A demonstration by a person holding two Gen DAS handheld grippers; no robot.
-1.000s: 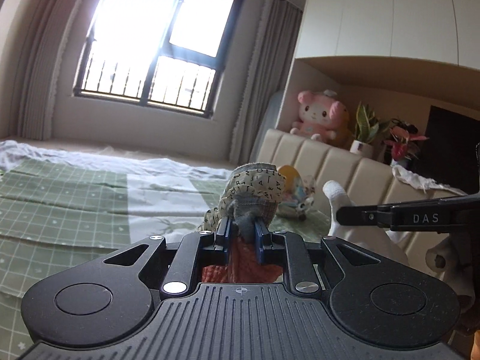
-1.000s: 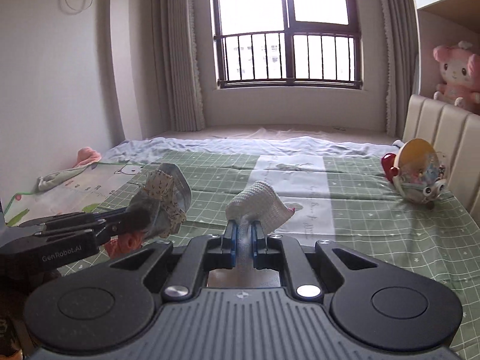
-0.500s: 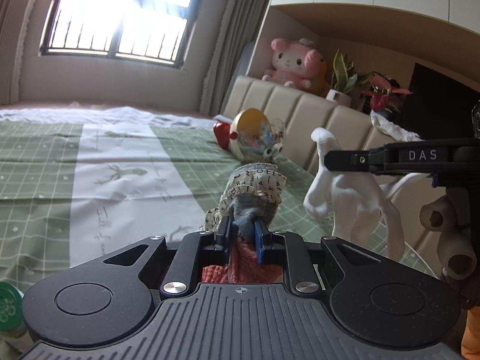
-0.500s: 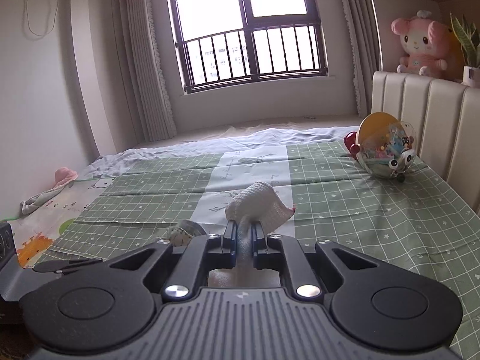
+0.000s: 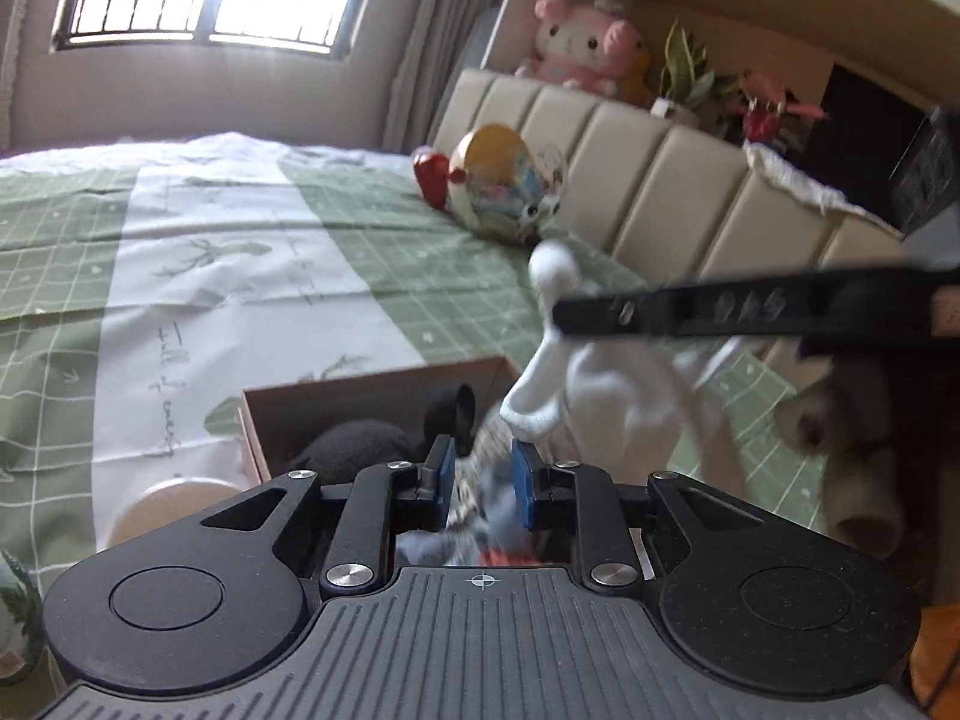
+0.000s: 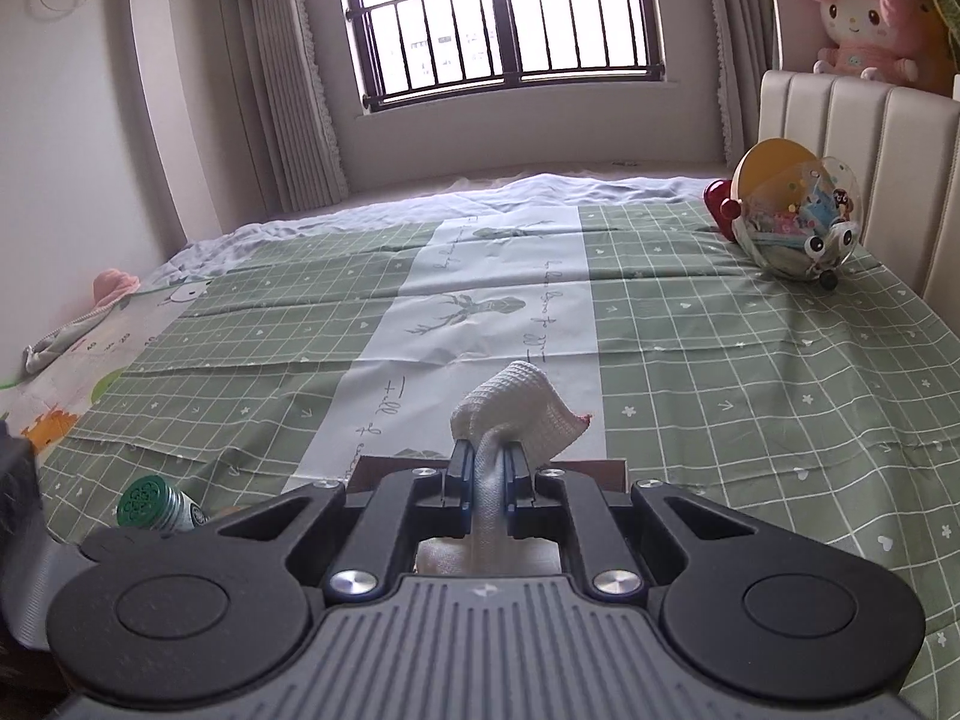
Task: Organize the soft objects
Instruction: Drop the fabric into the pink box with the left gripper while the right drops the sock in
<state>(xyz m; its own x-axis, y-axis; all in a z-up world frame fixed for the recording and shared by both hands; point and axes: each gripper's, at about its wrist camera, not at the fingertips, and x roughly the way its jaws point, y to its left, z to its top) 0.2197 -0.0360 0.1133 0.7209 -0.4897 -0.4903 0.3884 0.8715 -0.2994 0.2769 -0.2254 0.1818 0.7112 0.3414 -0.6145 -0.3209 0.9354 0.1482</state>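
Note:
My left gripper is open over a brown cardboard box on the bed. A patterned grey sock, blurred, is dropping between its blue pads toward the box. Black soft items lie in the box. My right gripper is shut on a white knitted sock. In the left wrist view that sock hangs from the right gripper's fingers, just right of the box. The box's far rim shows under the right gripper.
A green-capped bottle lies left of the box. A round toy-filled bag sits by the padded headboard. A pink plush and plants stand on the shelf. A round beige lid is left of the box.
My left gripper has tilted down over the box and opened, letting the patterned sock fall. My right gripper, still holding the white sock, has moved closer to the box.

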